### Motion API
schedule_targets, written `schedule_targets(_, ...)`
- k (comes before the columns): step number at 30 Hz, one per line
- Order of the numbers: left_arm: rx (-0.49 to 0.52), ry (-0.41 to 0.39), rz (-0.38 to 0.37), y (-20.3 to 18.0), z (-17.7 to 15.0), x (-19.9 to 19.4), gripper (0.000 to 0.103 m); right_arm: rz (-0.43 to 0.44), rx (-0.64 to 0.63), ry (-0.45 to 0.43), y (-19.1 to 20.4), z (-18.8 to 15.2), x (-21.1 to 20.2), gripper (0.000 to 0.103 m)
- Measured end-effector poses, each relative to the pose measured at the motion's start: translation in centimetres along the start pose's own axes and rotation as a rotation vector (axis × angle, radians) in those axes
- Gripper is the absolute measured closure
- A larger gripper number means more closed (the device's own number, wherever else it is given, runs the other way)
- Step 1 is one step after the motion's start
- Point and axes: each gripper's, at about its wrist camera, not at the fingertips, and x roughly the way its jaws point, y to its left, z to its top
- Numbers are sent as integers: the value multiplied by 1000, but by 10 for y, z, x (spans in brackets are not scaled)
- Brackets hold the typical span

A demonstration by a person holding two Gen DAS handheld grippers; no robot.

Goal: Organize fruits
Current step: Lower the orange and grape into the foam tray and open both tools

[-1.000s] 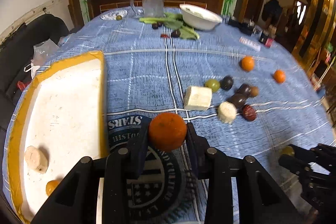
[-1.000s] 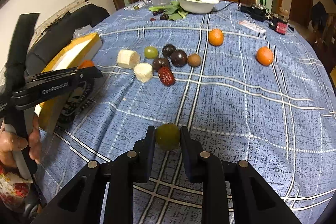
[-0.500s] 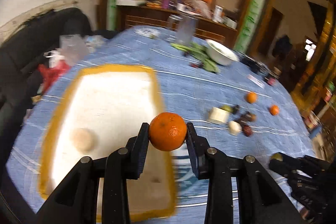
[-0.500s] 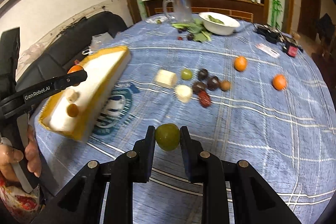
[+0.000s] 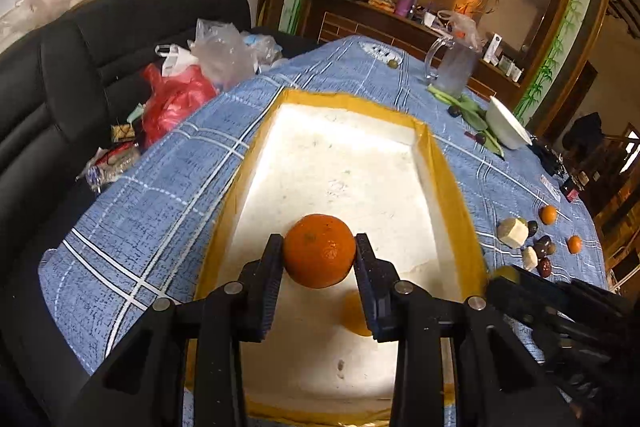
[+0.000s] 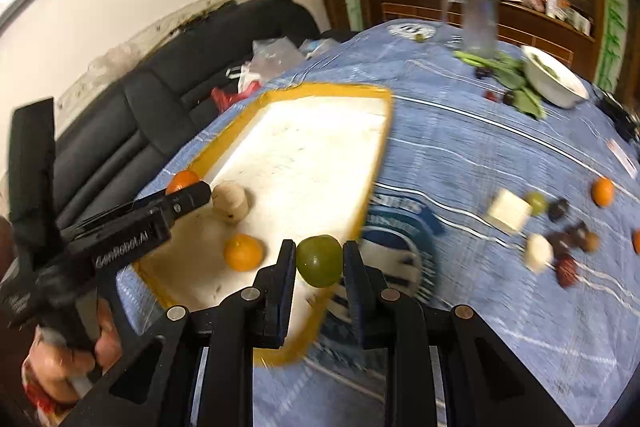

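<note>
My left gripper [image 5: 319, 257] is shut on an orange [image 5: 319, 251] and hangs over the near half of a white tray with a yellow rim [image 5: 444, 179]. In the right wrist view the same gripper [image 6: 188, 193] reaches in from the left, held by a hand. My right gripper [image 6: 319, 263] is shut on a green round fruit [image 6: 319, 261], above the tray's [image 6: 304, 155] near right corner. Inside the tray lie a small orange [image 6: 243, 251] and a beige chunk [image 6: 230, 202].
Loose fruit lies on the blue checked cloth to the right: oranges [image 6: 602, 191], white chunks [image 6: 509, 211], dark fruits [image 6: 558, 209] and a red date [image 6: 566, 273]. A white bowl [image 6: 556, 83] and a glass jug [image 6: 478, 23] stand at the back. Plastic bags [image 5: 180, 95] sit on the black sofa.
Both grippers have swung left across the table with their fruit. The orange now hangs over the tray, and the green fruit has come to the tray's corner.
</note>
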Motion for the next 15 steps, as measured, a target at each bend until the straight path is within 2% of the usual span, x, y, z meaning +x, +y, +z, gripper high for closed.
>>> schedule_targets(3, -2, 18, -6, 1, 0, 5, 69, -37, -38, 19, 13, 6, 23, 77)
schedule_targets(6, -4, 27, -34, -1, 0, 4, 66, -31, -9, 43, 7, 9, 38, 75)
schedule_targets(7, -4, 25, -43, -3, 0, 2, 57, -37, -1, 41, 5, 9, 38, 72)
schedule_targets(9, 13, 1, -46, -10, 1, -4, 47, -24, 7, 27, 0, 7, 31, 71)
schedule_targets(11, 34, -16, -47, -18, 3, -9, 42, -22, 17, 5, -5, 6, 21, 71)
schedule_targets(14, 61, -22, -78, -33, 4, -16, 40, -52, 45, -62, -14, 2, -6, 50)
schedule_targets(15, 70, -25, -89, -39, 4, -19, 38, -47, 62, -85, -19, 1, -15, 46)
